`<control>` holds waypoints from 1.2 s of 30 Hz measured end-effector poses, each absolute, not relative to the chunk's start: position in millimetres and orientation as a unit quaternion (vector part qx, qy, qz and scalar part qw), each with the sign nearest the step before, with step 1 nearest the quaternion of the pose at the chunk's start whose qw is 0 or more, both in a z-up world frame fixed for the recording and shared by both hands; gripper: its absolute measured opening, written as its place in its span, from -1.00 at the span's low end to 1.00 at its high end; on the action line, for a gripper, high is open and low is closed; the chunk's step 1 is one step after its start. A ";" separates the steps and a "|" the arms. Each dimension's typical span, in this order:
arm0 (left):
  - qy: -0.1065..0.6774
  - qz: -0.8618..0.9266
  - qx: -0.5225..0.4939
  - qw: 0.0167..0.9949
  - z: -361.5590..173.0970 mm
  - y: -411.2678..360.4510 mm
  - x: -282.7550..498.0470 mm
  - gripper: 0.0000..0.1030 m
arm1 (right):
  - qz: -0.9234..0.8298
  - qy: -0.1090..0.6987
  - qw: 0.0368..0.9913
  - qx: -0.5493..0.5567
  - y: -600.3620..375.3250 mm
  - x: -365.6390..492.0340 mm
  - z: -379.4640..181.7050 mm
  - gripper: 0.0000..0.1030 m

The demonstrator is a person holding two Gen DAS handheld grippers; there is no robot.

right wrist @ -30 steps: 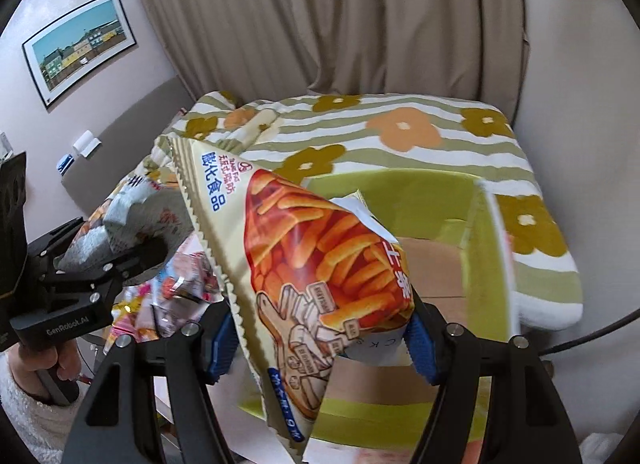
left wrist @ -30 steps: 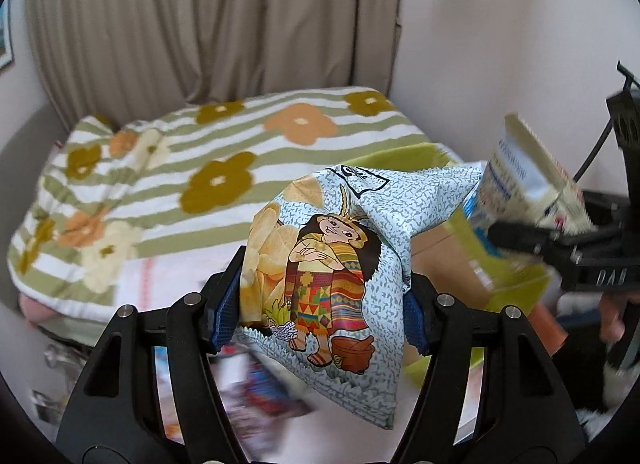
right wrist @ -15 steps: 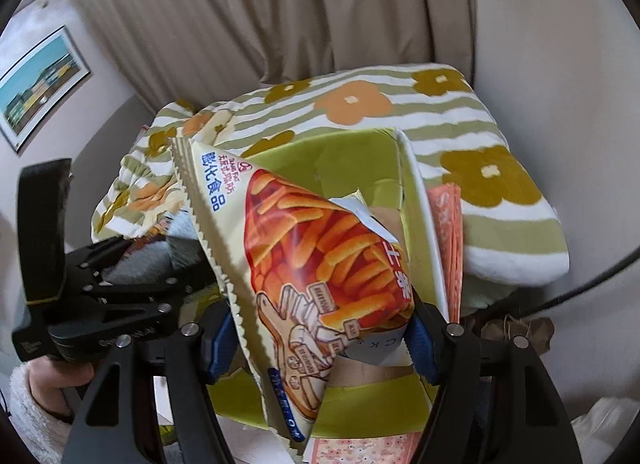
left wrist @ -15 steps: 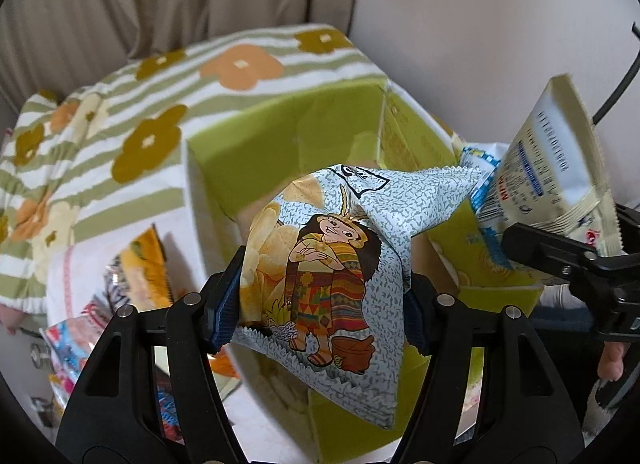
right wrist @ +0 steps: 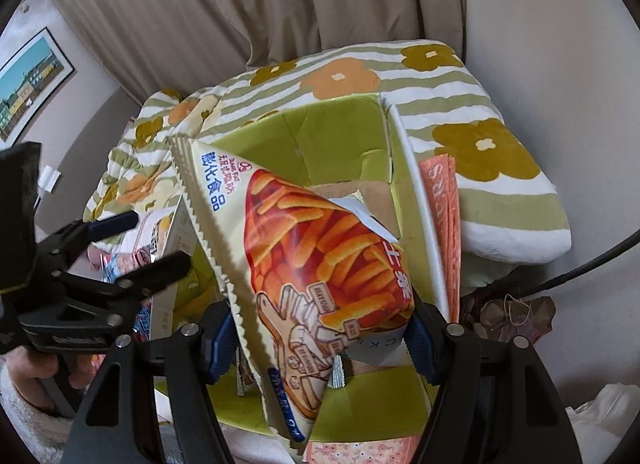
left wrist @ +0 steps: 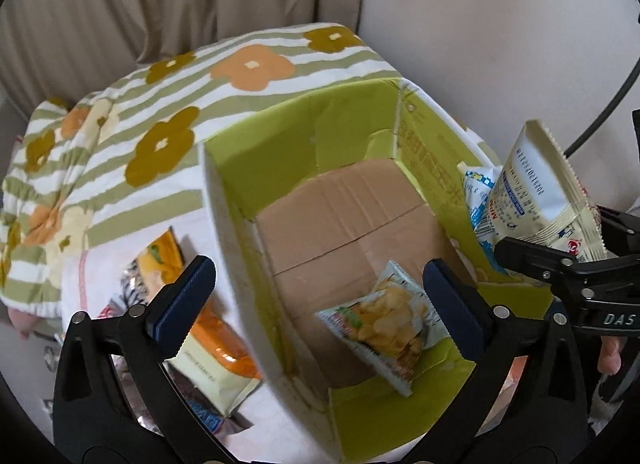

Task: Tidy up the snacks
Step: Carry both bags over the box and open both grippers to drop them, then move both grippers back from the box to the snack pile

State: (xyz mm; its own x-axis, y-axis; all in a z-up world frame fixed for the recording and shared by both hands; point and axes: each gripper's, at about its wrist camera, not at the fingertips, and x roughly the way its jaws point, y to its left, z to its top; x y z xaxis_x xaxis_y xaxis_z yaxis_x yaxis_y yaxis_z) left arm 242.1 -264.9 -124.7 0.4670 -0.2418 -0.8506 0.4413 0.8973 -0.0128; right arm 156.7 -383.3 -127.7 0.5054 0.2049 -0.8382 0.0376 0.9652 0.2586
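A pale chip bag (left wrist: 384, 328) lies loose on the brown floor of the green-lined cardboard box (left wrist: 224, 223). My left gripper (left wrist: 318, 276) hangs over it with its jaws opening wide and nothing between the pads. My right gripper (right wrist: 320, 340) is shut on a cream bag of orange stick snacks (right wrist: 316, 256), held above the same box (right wrist: 336, 119). In the left wrist view that bag (left wrist: 536, 199) shows its printed back at the box's right wall, in the right gripper (left wrist: 560, 268). The left gripper (right wrist: 148, 242) appears at the left of the right wrist view.
Several snack packs (left wrist: 212, 360) lie on the white surface left of the box. A striped floral blanket (left wrist: 240, 63) lies behind it, then curtain and wall. Pink packs (right wrist: 440, 203) stand against the box's right side. A black cable (left wrist: 616, 95) hangs at right.
The left gripper has opened and the chip bag it held has dropped into the box. Both grippers moved down and over the box; the right one kept its bag.
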 end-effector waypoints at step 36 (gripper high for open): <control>0.440 -0.128 0.091 0.884 -81.7 -221.7 177.1 1.00 | 0.108 0.449 0.884 0.075 -355.0 127.7 -97.1 0.93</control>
State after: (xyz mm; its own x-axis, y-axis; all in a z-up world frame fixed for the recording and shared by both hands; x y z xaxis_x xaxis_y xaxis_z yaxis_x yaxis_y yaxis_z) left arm 177.1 -221.7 -81.7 0.5805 -0.1469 -0.8009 0.3073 0.9504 0.0484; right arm 127.7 -355.0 -97.1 0.5729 0.2587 -0.7777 -0.1234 0.9653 0.2302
